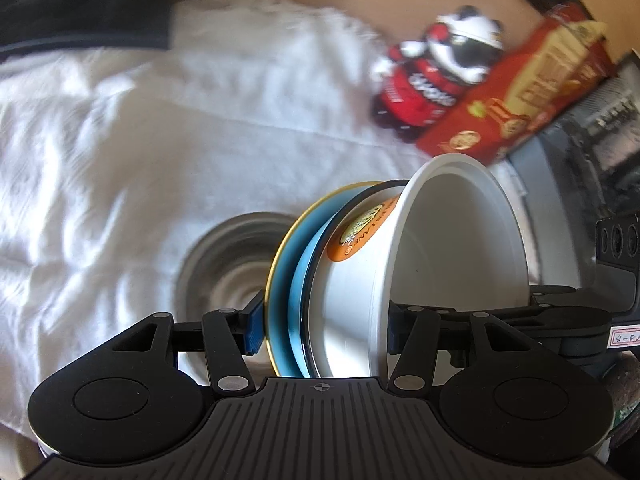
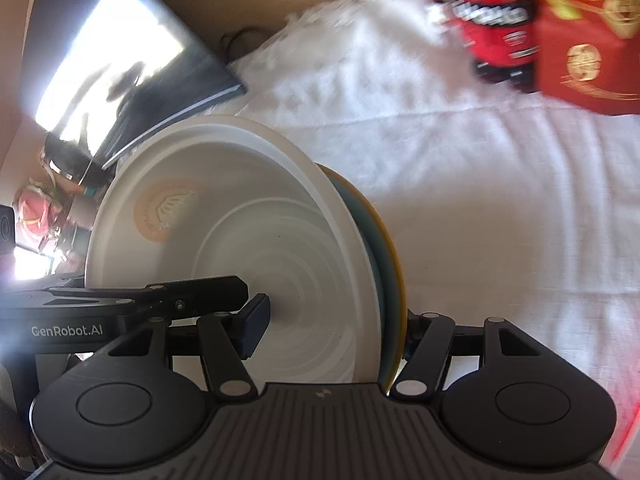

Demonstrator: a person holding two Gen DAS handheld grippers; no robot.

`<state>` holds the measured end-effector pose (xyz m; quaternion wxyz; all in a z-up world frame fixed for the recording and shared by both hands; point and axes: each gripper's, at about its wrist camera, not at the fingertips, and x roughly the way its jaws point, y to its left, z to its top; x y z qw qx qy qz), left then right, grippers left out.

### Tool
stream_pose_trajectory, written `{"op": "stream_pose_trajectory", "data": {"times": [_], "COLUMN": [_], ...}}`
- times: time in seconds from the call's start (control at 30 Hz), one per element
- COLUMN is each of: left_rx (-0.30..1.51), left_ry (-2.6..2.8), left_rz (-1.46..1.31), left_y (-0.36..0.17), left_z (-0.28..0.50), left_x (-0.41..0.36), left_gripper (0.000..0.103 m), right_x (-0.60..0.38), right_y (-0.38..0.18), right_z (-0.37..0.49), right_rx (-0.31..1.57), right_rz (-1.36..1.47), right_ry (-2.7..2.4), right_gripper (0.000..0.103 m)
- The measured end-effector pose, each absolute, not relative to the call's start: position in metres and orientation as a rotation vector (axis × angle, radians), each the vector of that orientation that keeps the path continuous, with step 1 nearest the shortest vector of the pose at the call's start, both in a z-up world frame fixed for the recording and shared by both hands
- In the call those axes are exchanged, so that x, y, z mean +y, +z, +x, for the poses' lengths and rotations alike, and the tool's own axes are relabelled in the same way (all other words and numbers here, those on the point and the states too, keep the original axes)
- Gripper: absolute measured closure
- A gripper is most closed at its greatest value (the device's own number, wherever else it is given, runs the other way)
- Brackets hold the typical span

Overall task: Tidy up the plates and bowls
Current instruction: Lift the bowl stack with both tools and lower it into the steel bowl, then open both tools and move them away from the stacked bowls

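Both grippers clamp one stack held on edge above the white cloth. The stack is a white paper bowl [image 1: 452, 256] with an orange label, nested in a blue plate [image 1: 298, 280] with a yellow rim. My left gripper [image 1: 324, 330] is shut across the stack, one pad on the plate's back, one inside the bowl. In the right wrist view my right gripper [image 2: 332, 330] is shut on the same stack: the bowl [image 2: 248, 240] opens toward its left finger and the plate's rim [image 2: 394, 264] meets the right finger. A metal bowl [image 1: 228, 264] lies on the cloth behind.
A white cloth [image 1: 120, 160] covers the table. A panda figure on a red can [image 1: 432, 72] and a red box [image 1: 528, 92] stand at the far right. A dark laptop-like slab [image 2: 120, 72] lies at the right wrist view's upper left.
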<state>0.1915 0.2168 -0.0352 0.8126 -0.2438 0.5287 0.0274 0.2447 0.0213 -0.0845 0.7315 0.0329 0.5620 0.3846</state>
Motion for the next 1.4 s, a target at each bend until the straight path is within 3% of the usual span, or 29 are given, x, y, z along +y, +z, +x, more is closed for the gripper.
{"op": "stream_pose_trajectory", "data": {"times": [0.3,0.57,0.67,0.73,0.8,1.13,1.23,1.4], "left_rx": [1.203,1.203,1.209,1.200,1.181,1.071,1.058,1.067], "left_ry": [0.128,0.127,0.124,0.115,0.089,0.049,0.036,0.042], "left_rz": [-0.590,-0.536,-0.547,-0.570,-0.600,-0.645,-0.652,-0.682], "left_y": [-0.091,-0.098,-0.098,-0.095,-0.089,-0.057,-0.053,-0.057], "left_z": [0.186,0.189,0.189,0.186,0.182,0.176,0.176,0.177], "left_x": [0.257,0.267,0.275,0.279,0.283,0.290,0.292,0.297], "left_gripper": [0.047,0.051,0.061,0.078,0.080,0.080,0.080,0.081], "right_x": [0.086,0.105,0.106,0.109,0.107,0.090,0.085,0.094], "right_y": [-0.141,-0.157,-0.157,-0.156,-0.153,-0.119,-0.107,-0.092], "right_z": [0.243,0.245,0.248,0.248,0.249,0.239,0.233,0.220], "right_rx": [1.377,1.386,1.369,1.360,1.352,1.142,1.091,1.016], "right_rz": [0.042,-0.023,-0.024,-0.042,-0.043,-0.138,-0.132,-0.160], "right_ry": [0.847,0.807,0.810,0.811,0.813,0.749,0.774,0.798], "right_gripper": [0.040,0.035,0.032,0.032,0.033,0.035,0.041,0.042]}}
